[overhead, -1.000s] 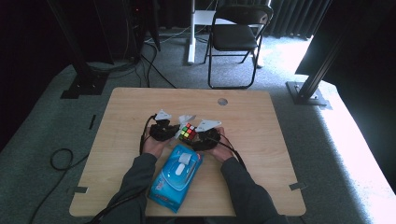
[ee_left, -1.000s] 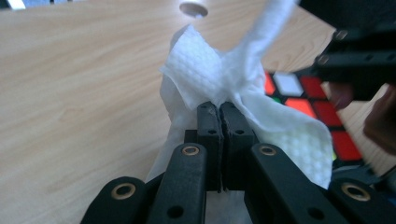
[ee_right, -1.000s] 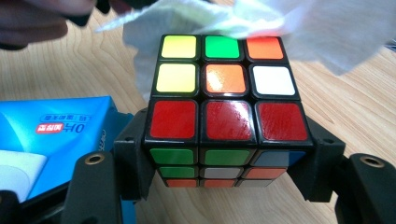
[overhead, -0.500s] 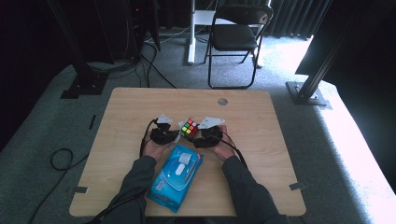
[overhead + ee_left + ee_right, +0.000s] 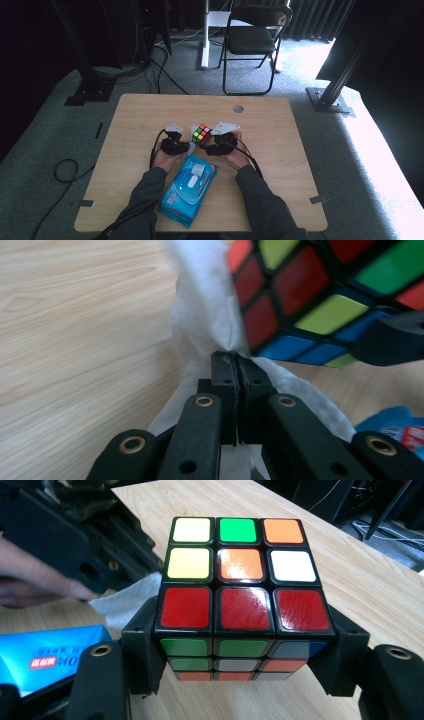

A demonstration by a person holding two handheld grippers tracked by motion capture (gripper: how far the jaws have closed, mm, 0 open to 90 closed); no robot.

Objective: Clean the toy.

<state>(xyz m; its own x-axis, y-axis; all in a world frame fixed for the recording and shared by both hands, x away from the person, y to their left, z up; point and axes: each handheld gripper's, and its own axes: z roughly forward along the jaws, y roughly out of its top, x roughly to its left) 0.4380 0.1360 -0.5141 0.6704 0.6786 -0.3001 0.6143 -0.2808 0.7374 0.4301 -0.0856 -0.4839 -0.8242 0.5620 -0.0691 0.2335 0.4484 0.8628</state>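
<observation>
A scrambled Rubik's cube [image 5: 202, 134] is held above the wooden table [image 5: 280, 165] between my two grippers. My right gripper [image 5: 242, 652] is shut on the cube [image 5: 240, 587], its jaws pressing the left and right sides. My left gripper [image 5: 235, 365] is shut on a white wipe [image 5: 205, 310], and the cloth lies against the cube's red and blue face [image 5: 320, 295]. In the high view the left gripper [image 5: 186, 145] sits just left of the cube and the right gripper [image 5: 214, 141] just right of it. The wipe [image 5: 132, 600] shows beside the cube.
A blue pack of wet wipes [image 5: 189, 189] lies on the table between the person's forearms, near the front edge. A round cable hole [image 5: 238, 108] is at the table's back. A folding chair [image 5: 252, 37] stands beyond the table.
Both grippers and the cube have shifted slightly away from the person. The wipe stays pressed to the cube.
</observation>
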